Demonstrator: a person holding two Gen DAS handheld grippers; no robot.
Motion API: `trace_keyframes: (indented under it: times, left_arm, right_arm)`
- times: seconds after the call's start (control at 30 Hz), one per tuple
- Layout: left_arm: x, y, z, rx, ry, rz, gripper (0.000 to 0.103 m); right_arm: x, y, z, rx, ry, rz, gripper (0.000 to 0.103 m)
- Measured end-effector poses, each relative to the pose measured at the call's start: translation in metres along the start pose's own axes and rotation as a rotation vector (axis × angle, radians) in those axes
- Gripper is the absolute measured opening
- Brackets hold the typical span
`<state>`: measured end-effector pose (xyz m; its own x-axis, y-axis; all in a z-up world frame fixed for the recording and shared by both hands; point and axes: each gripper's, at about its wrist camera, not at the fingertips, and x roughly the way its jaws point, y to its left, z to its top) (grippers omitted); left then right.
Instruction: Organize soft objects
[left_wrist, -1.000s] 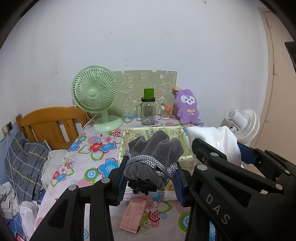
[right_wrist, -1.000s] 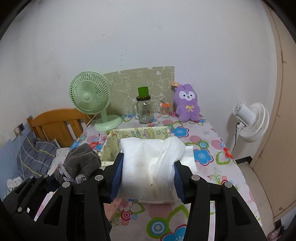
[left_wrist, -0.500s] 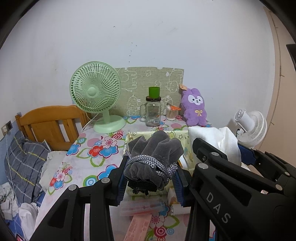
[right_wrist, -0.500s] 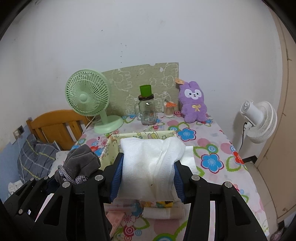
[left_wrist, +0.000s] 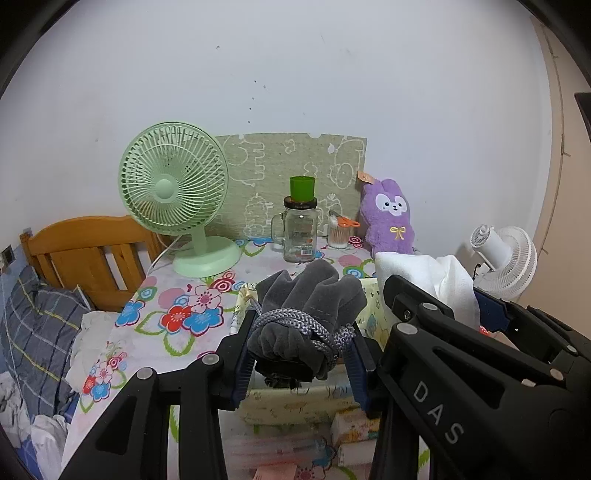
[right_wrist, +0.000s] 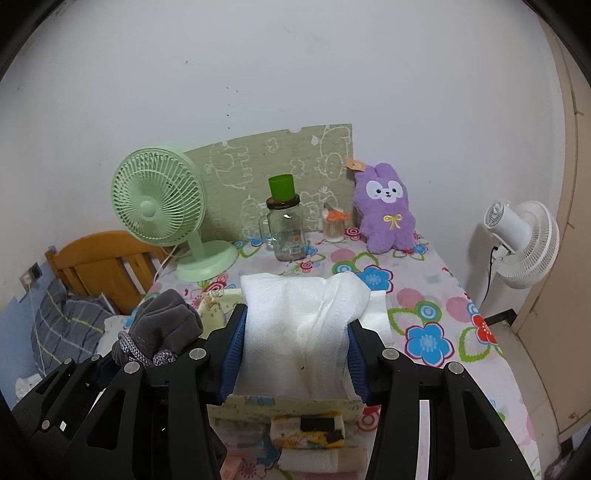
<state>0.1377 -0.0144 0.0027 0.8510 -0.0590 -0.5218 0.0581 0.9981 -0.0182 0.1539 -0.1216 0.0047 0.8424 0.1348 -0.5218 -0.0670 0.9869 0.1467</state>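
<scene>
Grey velvet pouch, cord-wrapped, clenched between the left gripper jaws. White folded cloth pinched between the right gripper jaws. Since a second ago both grippers have advanced: the yellow fabric box, earlier beyond the jaws, now sits directly beneath and just ahead of them. Both loads ride above the box. Judgement: carrying is about finished; lowering and letting go into the box comes next.

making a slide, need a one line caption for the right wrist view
Right claw shut on a folded white cloth above a yellow fabric box.
</scene>
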Motion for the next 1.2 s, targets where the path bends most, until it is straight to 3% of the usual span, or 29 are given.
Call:
trace_keyframes:
  times: [0.4, 0.87, 0.93, 1.0, 1.2]
  left_arm:
    - [0.038, -0.003, 0.008, 0.002, 0.025, -0.009, 0.045]
    - [0.086, 0.003, 0.001, -0.025, 0.108, -0.037, 0.047]
    - [0.090, 0.004, 0.000, -0.028, 0.119, -0.041, 0.053]
    - [0.095, 0.005, 0.000, -0.026, 0.133, -0.051, 0.066]
    - [0.099, 0.008, -0.002, -0.019, 0.140, -0.037, 0.084]
  right_arm:
    - [0.037, -0.010, 0.009, -0.002, 0.027, 0.012, 0.052]
    - [0.085, -0.018, 0.004, -0.002, 0.129, 0.012, 0.052]
    - [0.090, -0.017, 0.004, -0.007, 0.136, 0.015, 0.052]
    - [0.093, -0.017, 0.003, -0.010, 0.140, 0.016, 0.052]
    - [0.100, -0.013, 0.002, -0.030, 0.140, 0.029, 0.052]
